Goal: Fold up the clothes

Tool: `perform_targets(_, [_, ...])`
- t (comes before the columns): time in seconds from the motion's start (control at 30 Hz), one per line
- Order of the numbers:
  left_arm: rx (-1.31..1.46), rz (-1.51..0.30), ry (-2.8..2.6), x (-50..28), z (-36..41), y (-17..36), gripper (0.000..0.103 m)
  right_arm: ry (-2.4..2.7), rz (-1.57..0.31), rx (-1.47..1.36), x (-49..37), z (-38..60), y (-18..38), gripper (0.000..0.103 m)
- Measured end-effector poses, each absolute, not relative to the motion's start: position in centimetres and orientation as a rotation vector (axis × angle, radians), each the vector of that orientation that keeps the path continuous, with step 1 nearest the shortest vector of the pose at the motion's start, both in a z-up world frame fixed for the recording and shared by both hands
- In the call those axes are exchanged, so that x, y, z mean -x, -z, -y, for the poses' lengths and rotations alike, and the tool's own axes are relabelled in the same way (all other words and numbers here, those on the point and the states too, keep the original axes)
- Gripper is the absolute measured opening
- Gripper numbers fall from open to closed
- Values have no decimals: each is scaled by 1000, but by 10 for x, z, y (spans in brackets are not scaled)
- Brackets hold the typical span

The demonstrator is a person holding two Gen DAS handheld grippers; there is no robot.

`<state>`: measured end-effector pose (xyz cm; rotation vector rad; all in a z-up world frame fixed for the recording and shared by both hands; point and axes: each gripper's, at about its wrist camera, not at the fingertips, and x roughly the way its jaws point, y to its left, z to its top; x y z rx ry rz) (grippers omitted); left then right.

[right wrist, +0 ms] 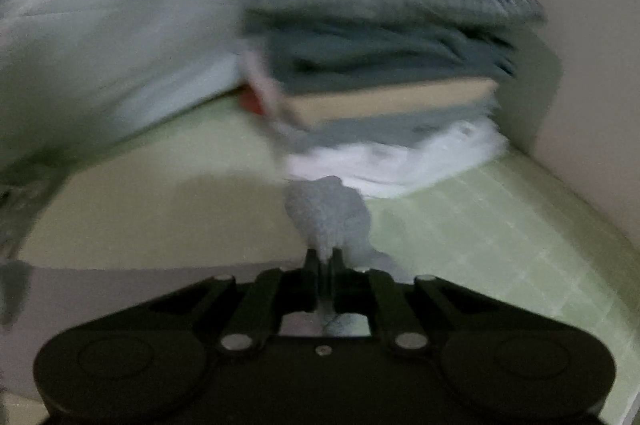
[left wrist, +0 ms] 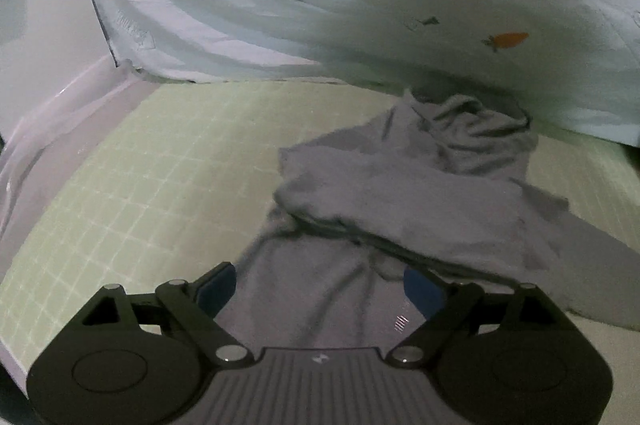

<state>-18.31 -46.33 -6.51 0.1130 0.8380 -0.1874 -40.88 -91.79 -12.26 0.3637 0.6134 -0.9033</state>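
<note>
Pinching a bunched bit of the grey garment, right gripper has its fingers pressed together on the cloth; view is motion-blurred. Left gripper is spread wide, blue pads either side of the garment, not touching it as far as visible. Garment lies crumpled on the green grid mat, near the carrot-print sheet at the far edge. Folded stack sits at the mat's far end.

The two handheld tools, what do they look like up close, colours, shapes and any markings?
Both are matte black, with rounded disc-shaped housings at either side and silver pivot pins on angled linkage bars. The left tool has blue fingers, a ribbed grey centre panel and a small white logo. The right tool has thin black fingers and a small centre screw.
</note>
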Motion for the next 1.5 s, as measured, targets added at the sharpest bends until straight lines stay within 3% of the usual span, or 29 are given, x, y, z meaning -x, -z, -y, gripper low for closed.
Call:
perform_targets(0.37, [-49,-877,236,112,390,84,91,614,-578,-314,262,743,79,5])
perform_targets(0.6, [-49,-896,251,87,366,94,91,420,-641,-288,181,640,101,7])
perform_targets(0.7, [-58,-885,265,87,367,91,91,399,-681,-283,175,627,112,25])
perform_targets(0.73, [-60,-880,268,88,369,90,91,392,-683,-292,176,627,113,35])
perform_targets(0.77, [-60,-875,271,90,372,89,91,390,-682,-301,179,628,113,55])
perform_targets(0.83, [-58,-870,282,97,381,86,91,401,-649,-310,193,633,107,83])
perform_targets(0.87, [-60,-868,288,101,387,85,91,402,-630,-313,201,636,103,94])
perform_targets(0.93, [-67,-865,297,109,401,84,91,406,-600,-321,220,647,97,103])
perform_targets(1.27, [-92,-843,376,136,498,79,92,622,-609,-440,322,746,115,103])
perform_targets(1.5, [-129,-923,531,119,562,100,89,749,-660,-513,335,799,144,103])
